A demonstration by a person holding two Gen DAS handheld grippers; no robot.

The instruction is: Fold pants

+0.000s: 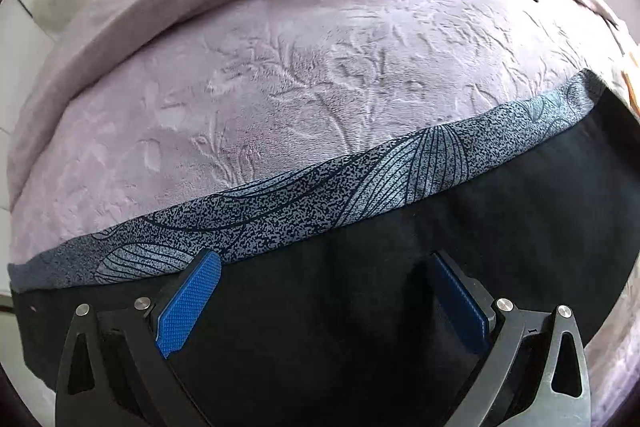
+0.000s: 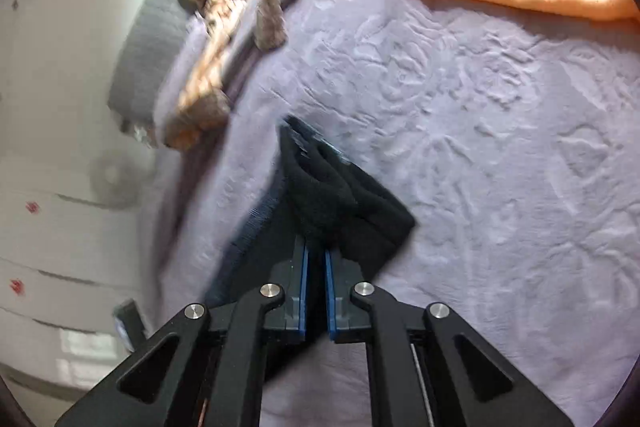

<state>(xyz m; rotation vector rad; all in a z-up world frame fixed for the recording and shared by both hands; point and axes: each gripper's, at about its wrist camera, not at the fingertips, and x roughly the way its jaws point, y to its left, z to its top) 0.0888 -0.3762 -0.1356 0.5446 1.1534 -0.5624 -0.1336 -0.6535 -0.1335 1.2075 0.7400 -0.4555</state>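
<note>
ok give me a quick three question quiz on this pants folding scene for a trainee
1. True or false: the right gripper is shut on the black pants.
2. How do the left gripper fingers stand?
3. Which colour is the embossed plush bedspread? A lilac, B green, C red.

Key: 1 true. 2 spread wide open above the black pants, near their patterned blue-grey band. 3 A.

Left gripper (image 1: 320,291) and right gripper (image 2: 316,287): black angular linkage arms with triangular cut-outs, round silver pivot screws at the joints, and blue textured pads (image 1: 188,303) lining each finger.
</note>
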